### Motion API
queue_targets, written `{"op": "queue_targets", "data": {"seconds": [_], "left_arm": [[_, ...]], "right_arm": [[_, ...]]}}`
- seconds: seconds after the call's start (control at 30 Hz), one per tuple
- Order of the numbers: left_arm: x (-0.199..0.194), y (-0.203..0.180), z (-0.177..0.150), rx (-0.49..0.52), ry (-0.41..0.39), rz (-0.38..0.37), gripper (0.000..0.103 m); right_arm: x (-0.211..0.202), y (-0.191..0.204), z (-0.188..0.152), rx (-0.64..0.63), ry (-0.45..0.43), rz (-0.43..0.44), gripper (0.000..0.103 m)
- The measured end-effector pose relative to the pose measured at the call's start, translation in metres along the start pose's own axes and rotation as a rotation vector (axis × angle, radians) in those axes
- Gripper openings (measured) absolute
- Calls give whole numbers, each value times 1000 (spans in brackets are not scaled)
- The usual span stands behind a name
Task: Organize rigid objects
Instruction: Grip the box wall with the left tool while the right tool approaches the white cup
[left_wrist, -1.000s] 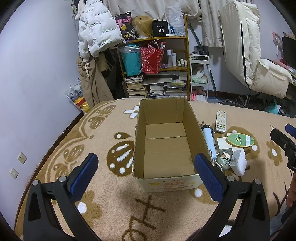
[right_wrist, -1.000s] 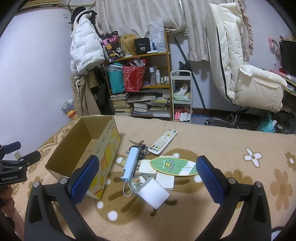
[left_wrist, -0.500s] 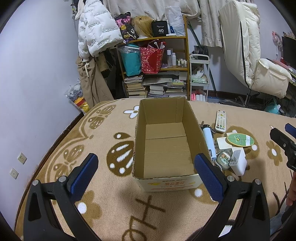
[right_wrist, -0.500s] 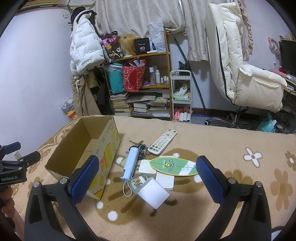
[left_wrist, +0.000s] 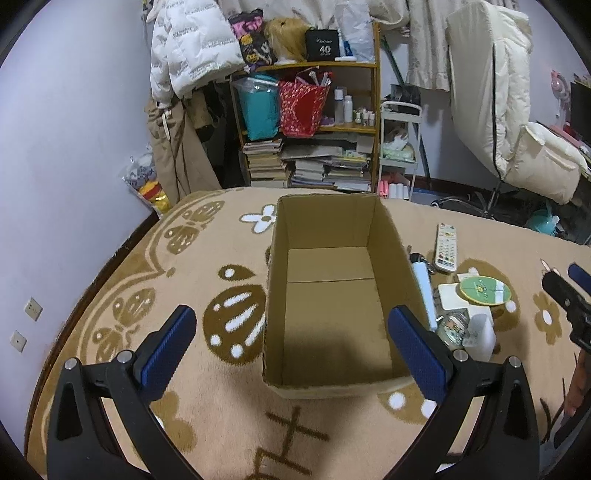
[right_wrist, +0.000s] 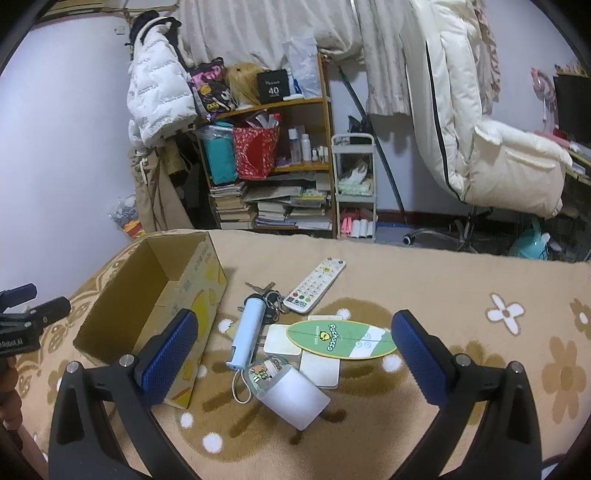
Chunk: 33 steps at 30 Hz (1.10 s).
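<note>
A shelf (right_wrist: 266, 166) and chair (right_wrist: 491, 140) are standing behind the rug (right_wrist: 461, 295). The box (left_wrist: 328, 295) is sitting open on it, with the remote (right_wrist: 316, 286), keys (right_wrist: 269, 297), blue tube (right_wrist: 248, 332), green disc (right_wrist: 341, 339) and white cup (right_wrist: 295, 393) lying clustered beside it. The left gripper (left_wrist: 295, 350) and right gripper (right_wrist: 293, 354) are both hovering wide open, holding nothing.
</note>
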<state>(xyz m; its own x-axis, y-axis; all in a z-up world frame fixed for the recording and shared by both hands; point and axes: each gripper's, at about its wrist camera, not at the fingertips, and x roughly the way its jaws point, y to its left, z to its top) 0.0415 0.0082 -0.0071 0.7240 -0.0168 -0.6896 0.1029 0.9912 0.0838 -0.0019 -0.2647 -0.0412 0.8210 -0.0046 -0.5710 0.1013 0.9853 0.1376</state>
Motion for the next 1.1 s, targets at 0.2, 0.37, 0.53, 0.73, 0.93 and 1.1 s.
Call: {"op": "queue_targets", "data": {"seconds": [0.2, 0.37, 0.53, 0.73, 0.93, 1.1], "left_arm": [[32, 14, 10, -52, 64, -15, 103], [54, 19, 12, -65, 117, -26, 103], [72, 23, 6, -73, 178, -31, 103], [89, 27, -1, -85, 234, -49, 96], [104, 28, -7, -88, 299, -45, 75], [112, 25, -13, -73, 343, -52, 50]], "right_arm": [[30, -3, -5, 19, 81, -1, 103], [50, 2, -11, 14, 138, 2, 103], [69, 3, -22, 5, 208, -1, 103], [90, 0, -39, 30, 299, -11, 103], [103, -7, -47, 71, 357, -18, 103], [112, -11, -53, 106, 404, -9, 103]]}}
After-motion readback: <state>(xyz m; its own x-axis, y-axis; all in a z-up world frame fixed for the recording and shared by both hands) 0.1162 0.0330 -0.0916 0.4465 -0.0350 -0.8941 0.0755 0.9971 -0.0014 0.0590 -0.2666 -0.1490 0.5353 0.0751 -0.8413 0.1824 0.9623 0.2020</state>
